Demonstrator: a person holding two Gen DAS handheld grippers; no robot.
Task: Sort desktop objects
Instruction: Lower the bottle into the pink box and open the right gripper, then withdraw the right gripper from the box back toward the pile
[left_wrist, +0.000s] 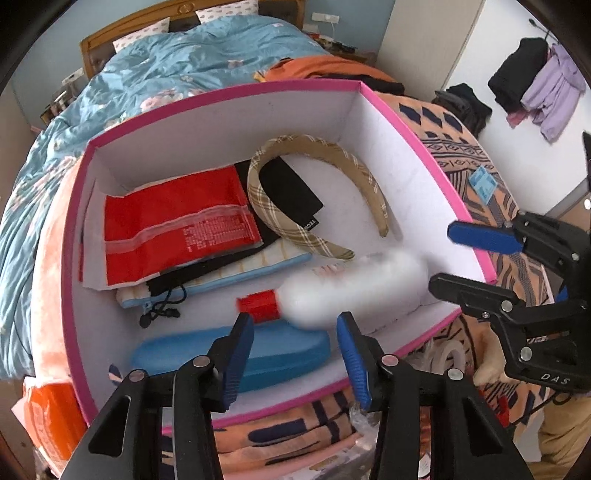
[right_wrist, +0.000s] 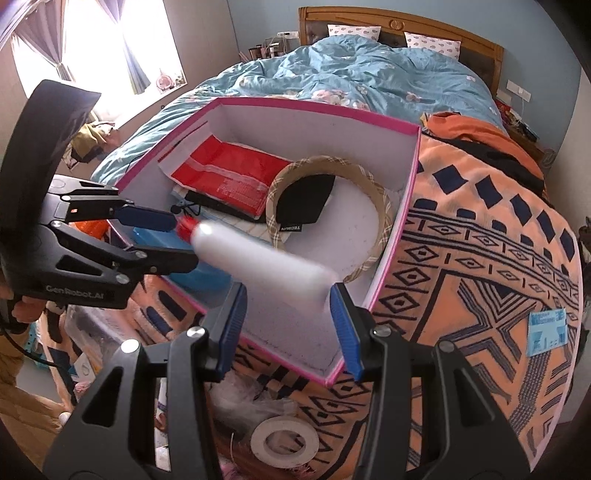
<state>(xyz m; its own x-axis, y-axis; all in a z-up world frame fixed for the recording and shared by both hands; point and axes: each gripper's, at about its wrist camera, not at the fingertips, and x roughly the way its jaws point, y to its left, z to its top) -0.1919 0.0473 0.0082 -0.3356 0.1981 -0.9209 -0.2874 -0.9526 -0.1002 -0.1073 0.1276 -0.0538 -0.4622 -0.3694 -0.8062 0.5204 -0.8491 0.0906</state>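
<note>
White bottle (left_wrist: 351, 291) with red cap is smeared with blur, lower centre of the left wrist view, lying crosswise inside the pink box (left_wrist: 221, 92). The box itself is sharp, so we judge the bottle is loose and moving.

Left gripper (left_wrist: 295, 332): jaws apart, no pad pressing on the bottle. The cap sits just past the tip of its left-hand finger. We read it as open and empty.

Right gripper (right_wrist: 288, 299): jaws also apart. The bottle's base end is just beside its right-hand fingertip but not clamped, so open too.

Risks we see:
- The bottle is round and unheld. It could roll into the plaid headband (left_wrist: 332, 147) at frame centre, or ride up on the blue case (left_wrist: 288, 354) at the lower edge of the box and end up propped instead of flat.
- The cap is close to the left fingertip. If that finger catches it, the bottle gets dragged or flicked.
- Both grippers point steeply down, near the box's near wall and right wall. A fingertip catching the rim would shove or tip the box on the soft patterned blanket (right_wrist: 480, 258).
- The red packet (left_wrist: 166, 218) stack at left is well apart, so low risk there.
</note>
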